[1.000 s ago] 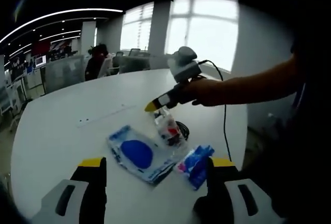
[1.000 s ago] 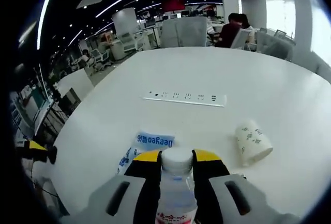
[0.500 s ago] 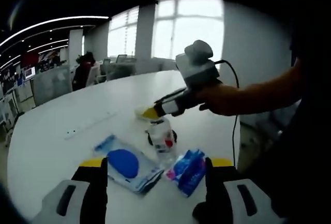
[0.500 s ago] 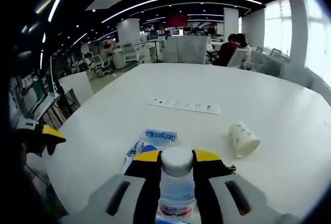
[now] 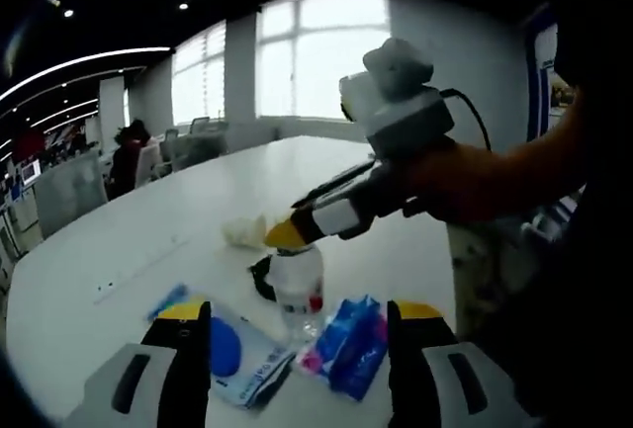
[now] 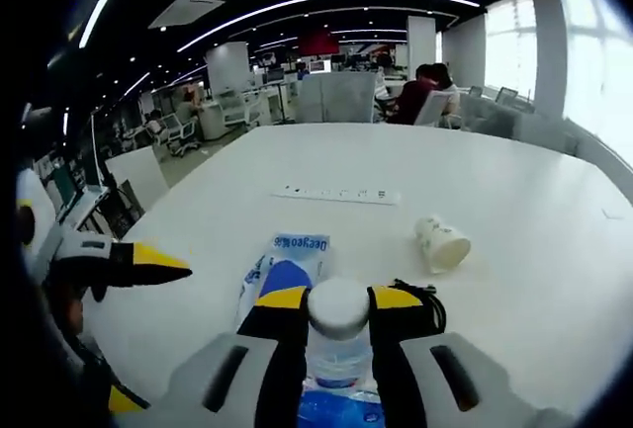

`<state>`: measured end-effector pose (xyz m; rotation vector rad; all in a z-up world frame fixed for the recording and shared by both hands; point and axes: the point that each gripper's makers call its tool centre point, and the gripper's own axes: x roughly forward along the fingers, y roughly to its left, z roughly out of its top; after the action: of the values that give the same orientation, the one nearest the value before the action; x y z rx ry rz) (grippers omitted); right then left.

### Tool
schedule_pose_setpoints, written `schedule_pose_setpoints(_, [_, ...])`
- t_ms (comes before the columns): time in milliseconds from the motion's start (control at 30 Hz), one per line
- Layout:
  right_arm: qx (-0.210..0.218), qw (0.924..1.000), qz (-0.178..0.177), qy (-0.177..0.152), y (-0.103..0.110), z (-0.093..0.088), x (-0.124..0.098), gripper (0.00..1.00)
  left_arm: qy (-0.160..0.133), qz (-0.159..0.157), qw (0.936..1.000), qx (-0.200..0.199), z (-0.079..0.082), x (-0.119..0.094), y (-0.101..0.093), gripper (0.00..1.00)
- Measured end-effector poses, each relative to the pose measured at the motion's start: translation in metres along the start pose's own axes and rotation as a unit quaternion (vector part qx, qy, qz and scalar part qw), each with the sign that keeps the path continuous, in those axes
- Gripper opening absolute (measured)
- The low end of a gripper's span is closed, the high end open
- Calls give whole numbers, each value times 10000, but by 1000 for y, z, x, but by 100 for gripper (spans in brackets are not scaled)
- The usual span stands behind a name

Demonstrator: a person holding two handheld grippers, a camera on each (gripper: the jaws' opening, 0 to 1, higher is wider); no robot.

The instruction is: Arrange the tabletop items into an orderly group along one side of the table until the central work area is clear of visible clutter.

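Observation:
A clear water bottle with a red label stands upright between a blue-and-white pouch and a blue tissue packet. My right gripper, held by a hand, is shut on its white cap. The pouch lies flat just beyond the bottle. A paper cup lies on its side farther out, also visible as the cup. My left gripper is open, close in front of the bottle, holding nothing. One yellow-tipped finger of it enters from the left.
A black cable coil lies behind the bottle, the same coil right of the jaws. A power strip is set into the white table. Desks, chairs and people fill the office beyond. The table edge runs near my left gripper.
My right gripper has brought the bottle nearer, from beside the cable coil to between pouch and packet, now upright. My left gripper has come closer to the items.

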<state>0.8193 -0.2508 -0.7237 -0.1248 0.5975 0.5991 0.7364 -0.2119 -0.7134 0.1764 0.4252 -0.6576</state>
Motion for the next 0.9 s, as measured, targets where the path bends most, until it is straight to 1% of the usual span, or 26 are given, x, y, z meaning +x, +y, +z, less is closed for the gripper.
schedule_pose_setpoints(33, [13,10000,3,10,0,-1,-1,18,-21,-24,10000,31,0,4,-1,71])
schedule_pose_setpoints(133, [25,10000,-38,31,1,-5,-6,18,-58,-87,9994,335,0,24,-3,70])
schedule_pose_setpoints(167, [43,10000,-66,23,0,-5,-6,18,-40,-158,9994,314,-2,30,-5,69])
schedule_pose_setpoints(200, [76,9999,-82,18,-1,-5,-6,18,1,-365,9990,242,-5,37,-11,68])
schedule_pose_setpoints(267, [117,9999,-80,28,-1,-5,-6,19,-83,-395,9988,274,-8,48,-10,66])
schedule_pose_setpoints(400, [49,10000,-36,31,0,-7,-9,19,-76,-488,9986,189,-14,64,-11,65])
schedule_pose_setpoints(433, [28,10000,0,32,0,-8,-9,19,-104,-530,9984,161,-14,69,-11,64])
schedule_pose_setpoints(500, [-15,9998,101,167,0,-13,-6,18,-101,-608,9980,166,-12,78,-13,64])
schedule_pose_setpoints(533, [-15,9998,131,167,0,-13,-5,18,-106,-644,9977,186,-12,81,-14,63])
schedule_pose_setpoints(600, [83,9994,235,242,2,-17,-5,19,-47,-742,9968,279,-12,90,-16,62])
schedule_pose_setpoints(667, [1,9995,217,218,1,-16,-5,19,64,-787,9962,373,-14,97,-17,61])
schedule_pose_setpoints(800, [-83,9990,371,219,4,-16,-4,19,90,-830,9955,453,-10,103,-16,55])
schedule_pose_setpoints(900, [-348,9970,685,126,7,-14,-5,19,122,-794,9959,423,-11,106,-12,53])
